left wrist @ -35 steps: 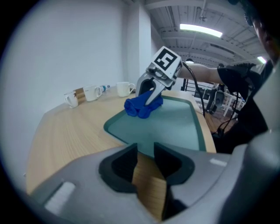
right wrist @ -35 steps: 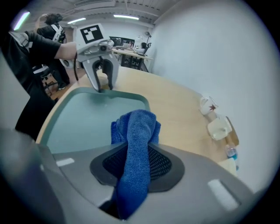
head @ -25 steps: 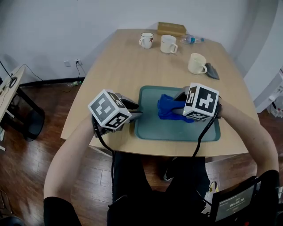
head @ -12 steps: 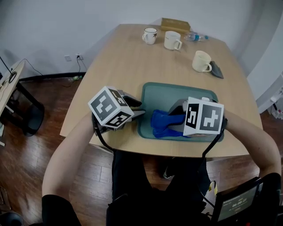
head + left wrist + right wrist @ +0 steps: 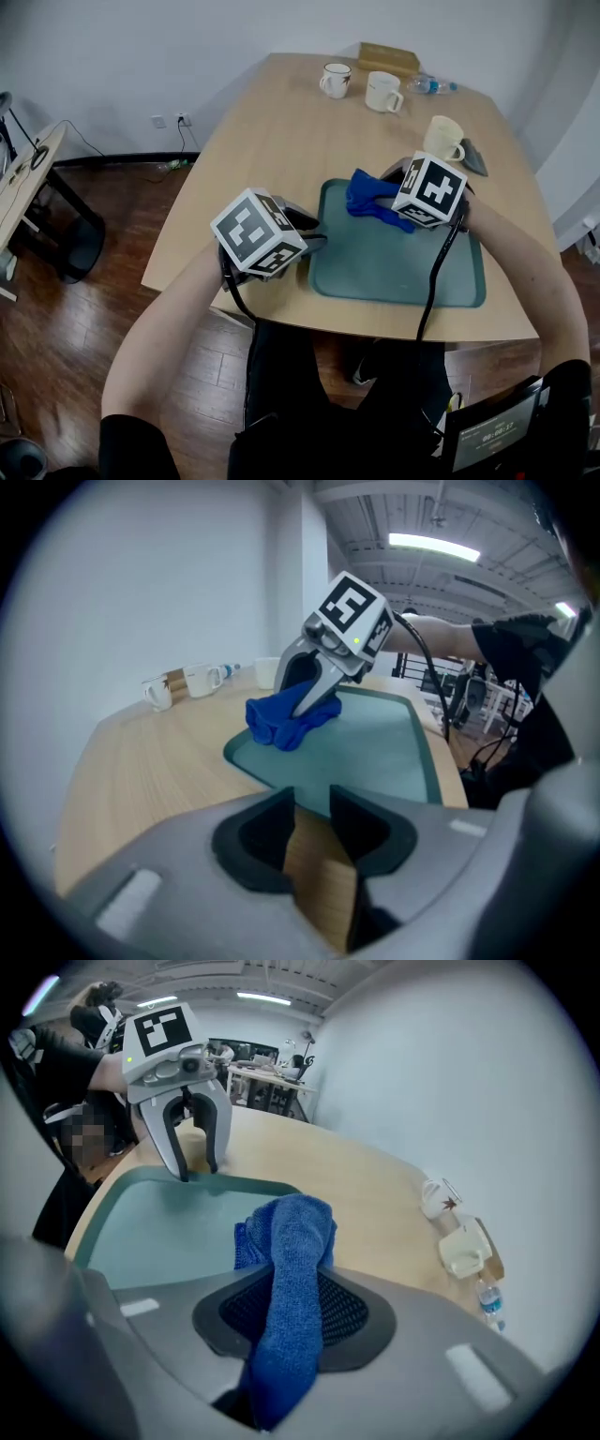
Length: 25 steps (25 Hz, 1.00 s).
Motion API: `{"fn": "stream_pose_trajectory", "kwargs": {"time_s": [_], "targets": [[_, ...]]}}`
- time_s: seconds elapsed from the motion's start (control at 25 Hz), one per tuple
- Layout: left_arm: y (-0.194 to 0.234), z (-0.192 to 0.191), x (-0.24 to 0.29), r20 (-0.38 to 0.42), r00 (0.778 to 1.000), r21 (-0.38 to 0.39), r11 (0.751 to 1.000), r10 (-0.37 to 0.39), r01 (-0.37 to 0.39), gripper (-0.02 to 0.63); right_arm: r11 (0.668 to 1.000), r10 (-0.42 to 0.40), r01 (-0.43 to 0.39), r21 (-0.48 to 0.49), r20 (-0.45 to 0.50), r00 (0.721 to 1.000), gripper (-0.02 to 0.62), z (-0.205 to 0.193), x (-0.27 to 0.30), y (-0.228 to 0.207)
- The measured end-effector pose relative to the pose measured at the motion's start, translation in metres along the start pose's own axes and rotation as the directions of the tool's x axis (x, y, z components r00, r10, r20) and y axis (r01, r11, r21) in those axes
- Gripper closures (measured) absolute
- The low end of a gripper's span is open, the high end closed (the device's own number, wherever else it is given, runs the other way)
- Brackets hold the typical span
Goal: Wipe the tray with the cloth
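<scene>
A teal tray (image 5: 403, 262) lies near the front edge of a wooden table. My right gripper (image 5: 384, 202) is shut on a blue cloth (image 5: 373, 199) and holds it on the tray's far left corner. In the right gripper view the cloth (image 5: 286, 1232) runs up between the jaws of the right gripper (image 5: 292, 1288) and bunches on the tray (image 5: 159, 1227). My left gripper (image 5: 317, 242) rests at the tray's left rim. In its own view the left gripper (image 5: 312, 799) has its jaws a little apart, with only bare table wood showing between them; the cloth (image 5: 281, 719) lies ahead on the tray (image 5: 375, 752).
Two white mugs (image 5: 336, 80) (image 5: 382, 92), a cream mug (image 5: 446, 138), a water bottle (image 5: 433, 86), a cardboard box (image 5: 387, 59) and a dark object (image 5: 472, 155) stand at the table's far end. The table's front edge runs just below the tray.
My right gripper carried the cloth from the tray's middle to its near left part, then up to the far left corner. The left gripper stayed at the tray's left rim.
</scene>
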<state>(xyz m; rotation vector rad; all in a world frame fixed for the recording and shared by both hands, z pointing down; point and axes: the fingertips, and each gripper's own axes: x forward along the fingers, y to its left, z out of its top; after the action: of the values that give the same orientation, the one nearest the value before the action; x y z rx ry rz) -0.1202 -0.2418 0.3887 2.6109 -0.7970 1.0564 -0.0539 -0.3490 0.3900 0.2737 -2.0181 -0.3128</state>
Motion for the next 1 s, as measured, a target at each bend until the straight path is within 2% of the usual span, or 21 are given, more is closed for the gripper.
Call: {"fn": "stream_pose_trajectory", "kwargs": {"time_s": [0.12, 0.28, 0.36, 0.48, 0.64, 0.72, 0.8, 1.0], "targets": [[0.0, -0.001, -0.001, 0.004, 1.0, 0.014, 1.0, 0.015, -0.015, 0.485, 1.0, 0.003, -0.003, -0.012, -0.02, 1.0, 0.482, -0.001, -0.005, 0.016], [-0.004, -0.008, -0.01, 0.022, 1.0, 0.007, 1.0, 0.003, -0.003, 0.485, 0.995, 0.076, -0.077, -0.065, -0.022, 0.997, 0.482, 0.014, -0.021, 0.066], [-0.008, -0.006, -0.018, 0.057, 0.998, 0.0, 1.0, -0.011, 0.011, 0.485, 0.987, 0.121, -0.121, -0.101, -0.011, 0.993, 0.482, 0.022, -0.03, 0.095], [-0.012, -0.003, -0.038, 0.122, 0.993, -0.003, 1.0, -0.005, 0.005, 0.485, 0.967, 0.201, -0.195, -0.162, 0.022, 0.979, 0.482, 0.04, -0.044, 0.141], [-0.017, -0.021, -0.06, 0.127, 0.992, -0.016, 1.0, -0.024, 0.026, 0.485, 0.928, 0.277, -0.26, -0.268, 0.023, 0.961, 0.483, 0.067, -0.052, 0.183], [-0.015, -0.033, -0.065, 0.113, 0.993, -0.032, 0.999, -0.023, 0.026, 0.485, 0.92, 0.276, -0.261, -0.292, 0.01, 0.961, 0.483, 0.072, -0.045, 0.177], [-0.014, -0.047, -0.065, 0.077, 0.997, -0.031, 0.999, -0.01, 0.013, 0.485, 0.932, 0.268, -0.256, -0.257, 0.015, 0.963, 0.483, 0.073, -0.033, 0.159], [-0.017, -0.07, -0.059, -0.011, 1.0, 0.018, 1.0, 0.016, -0.016, 0.485, 0.974, 0.149, -0.148, -0.171, -0.01, 0.989, 0.483, 0.072, 0.005, 0.074]]}}
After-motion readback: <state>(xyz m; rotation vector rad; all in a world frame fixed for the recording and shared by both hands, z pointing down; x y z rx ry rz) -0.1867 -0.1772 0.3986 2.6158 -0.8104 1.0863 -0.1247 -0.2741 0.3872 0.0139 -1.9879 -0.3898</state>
